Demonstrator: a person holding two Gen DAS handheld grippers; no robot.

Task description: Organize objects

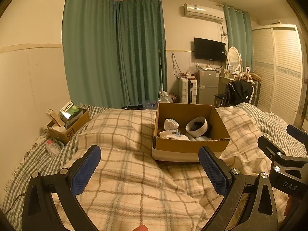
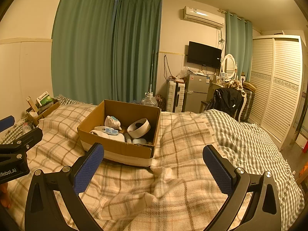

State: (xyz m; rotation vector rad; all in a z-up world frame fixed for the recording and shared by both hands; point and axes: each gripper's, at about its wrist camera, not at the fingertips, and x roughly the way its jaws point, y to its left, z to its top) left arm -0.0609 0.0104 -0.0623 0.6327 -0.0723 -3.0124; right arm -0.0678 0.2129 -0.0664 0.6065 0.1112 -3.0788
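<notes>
A: Bed (image 1: pixel 125 182) first. It fills the lower half of both views, with a plaid blanket (image 2: pixel 182 134) rumpled over a checked sheet (image 2: pixel 250 134). Soft, uneven ground, which is likely why the loose items sit in a container and not on the cloth.

B: The container?

A: Open cardboard box (image 1: pixel 190 146), flaps gone or folded, resting on the blanket mid-bed, ahead of both tools. It sits slightly sunk into the blanket. Open top suits dropping things in from above.

B: Contents?

A: A white round band-like piece with a dark inside (image 1: pixel 197 128) leaning toward the right wall, a white rolled bundle (image 1: pixel 170 124) at the back left, a white tube with blue print (image 2: pixel 106 130) lying flat at the front. Smaller white bits beneath; cannot tell what.

B: A second box?

A: Yes, a smaller carton (image 1: pixel 69 129) against the wall at the bed's left edge, packets standing upright in it.

B: The tools?

A: Left gripper (image 1: pixel 150 171) spread wide, nothing between the blue pads (image 1: pixel 85 171). Right gripper (image 2: pixel 153 171) likewise spread and empty. Both hover short of the box, apart from it; probably poised to reach in.
</notes>
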